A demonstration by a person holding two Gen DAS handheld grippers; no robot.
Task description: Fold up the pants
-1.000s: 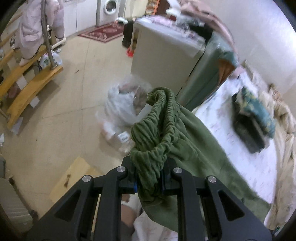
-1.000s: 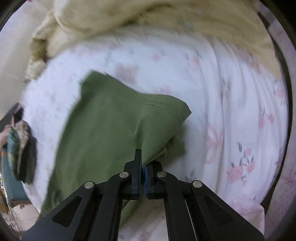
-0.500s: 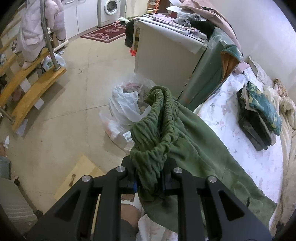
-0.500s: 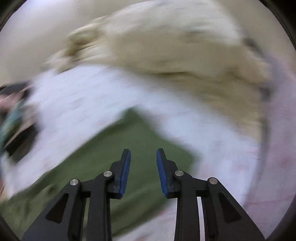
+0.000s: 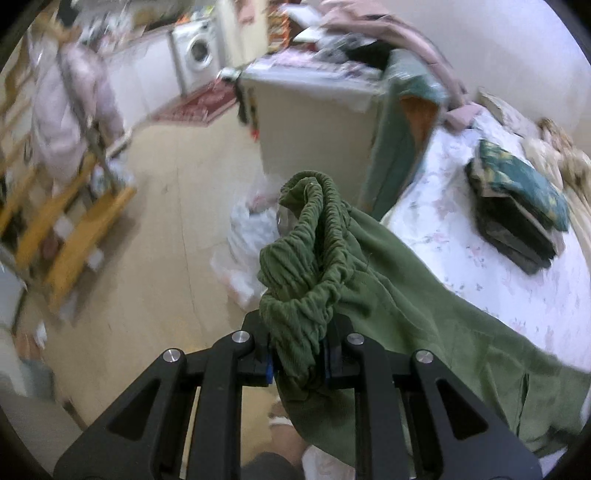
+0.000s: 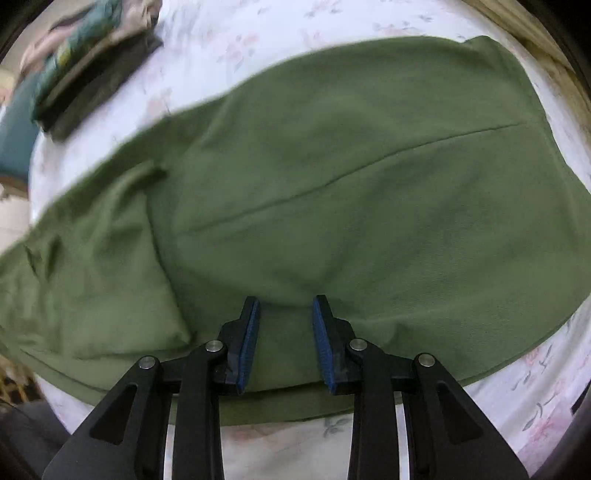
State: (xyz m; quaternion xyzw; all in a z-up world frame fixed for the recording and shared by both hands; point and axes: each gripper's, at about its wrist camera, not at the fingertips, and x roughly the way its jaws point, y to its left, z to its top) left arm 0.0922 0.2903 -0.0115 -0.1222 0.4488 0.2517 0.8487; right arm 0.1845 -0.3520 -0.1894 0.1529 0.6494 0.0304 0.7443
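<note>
Olive green pants (image 6: 332,177) lie spread across the bed's white floral sheet (image 6: 229,33), one leg folded over the other with a seam running across it. Above the near edge of the cloth hangs my right gripper (image 6: 285,310), open, blue pads apart, nothing pinched between them. In the left wrist view my left gripper (image 5: 298,354) is shut on the bunched elastic waistband (image 5: 310,251), held up off the bed's end, and the rest of the pants (image 5: 443,332) trails down to the right onto the sheet (image 5: 461,236).
A stack of folded clothes (image 5: 517,206) sits on the bed, also visible at the top left of the right wrist view as folded clothes (image 6: 85,62). Beyond the bed's end are a white plastic bag (image 5: 251,229), a cabinet (image 5: 314,122), wooden rails (image 5: 70,229) and a washing machine (image 5: 195,51).
My right gripper let go of the pant leg, opened, and swung over the flat pants. My left gripper kept its hold on the waistband and shifted a little with it.
</note>
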